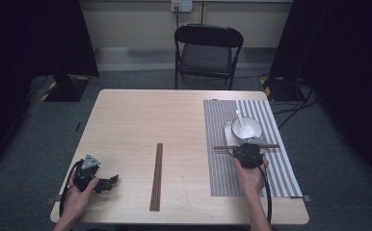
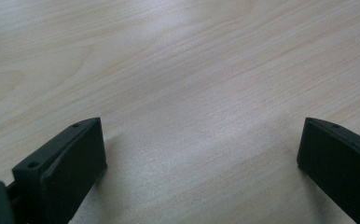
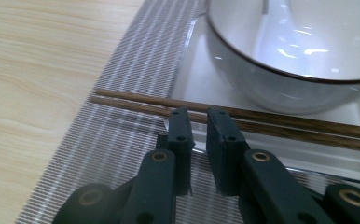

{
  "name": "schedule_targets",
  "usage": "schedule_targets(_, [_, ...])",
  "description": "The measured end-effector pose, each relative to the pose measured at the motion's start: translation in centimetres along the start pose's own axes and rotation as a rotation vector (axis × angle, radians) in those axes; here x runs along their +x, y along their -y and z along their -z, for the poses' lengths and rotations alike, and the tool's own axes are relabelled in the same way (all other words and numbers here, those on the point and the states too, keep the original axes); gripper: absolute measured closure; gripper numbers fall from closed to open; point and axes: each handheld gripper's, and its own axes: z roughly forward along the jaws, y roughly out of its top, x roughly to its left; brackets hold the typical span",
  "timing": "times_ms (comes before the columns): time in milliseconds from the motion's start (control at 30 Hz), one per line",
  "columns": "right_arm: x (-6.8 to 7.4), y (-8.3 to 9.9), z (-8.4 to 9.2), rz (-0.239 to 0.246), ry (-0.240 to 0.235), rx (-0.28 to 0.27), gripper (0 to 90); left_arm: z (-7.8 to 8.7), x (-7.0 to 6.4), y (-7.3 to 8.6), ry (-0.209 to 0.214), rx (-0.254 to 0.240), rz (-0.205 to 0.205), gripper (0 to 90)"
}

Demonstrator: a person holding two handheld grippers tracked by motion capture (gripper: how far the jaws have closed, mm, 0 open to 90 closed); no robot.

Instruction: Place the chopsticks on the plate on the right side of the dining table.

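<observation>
Spoon (image 1: 240, 121) lies in white bowl (image 1: 246, 128) beside chopsticks (image 3: 271, 122) on plate (image 3: 201, 79)

The tabletop's (image 1: 126, 125) left half is lying open, wide room along the far edge too. A second pair of chopsticks (image 1: 156, 176) is sitting near the near edge's middle (low, easy to pass over). On the striped mat (image 1: 218, 178) toward the right edge, bowl (image 1: 245, 128), tray (image 1: 228, 135) and crossways chopsticks (image 3: 271, 122) are crowding its far half; its near half is staying bare.
</observation>
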Motion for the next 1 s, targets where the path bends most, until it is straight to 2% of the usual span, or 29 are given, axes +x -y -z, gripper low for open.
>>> schedule_targets(167, [-2.0,0.4,0.6,-0.021,0.033,0.003,76.8,0.0,0.0,0.0,-0.002,0.001,-0.001,0.5])
schedule_targets(400, [-3.8,0.6,0.8,-0.03,0.091,0.012,72.1,0.0,0.0,0.0,-0.001,0.0,0.0,0.5])
schedule_targets(600, [-4.6,1.2,0.0,-0.048,0.111,0.031,67.0,0.0,0.0,0.0,-0.001,0.001,-0.001,0.5])
schedule_targets(667, [-4.7,1.2,-0.1,-0.058,0.111,0.018,66.7,0.0,0.0,0.0,-0.001,0.0,0.0,0.5])
schedule_targets(1000, [-4.9,1.1,-0.9,-0.057,0.129,0.019,64.1,0.0,0.0,0.0,-0.002,0.001,-0.001,0.5])
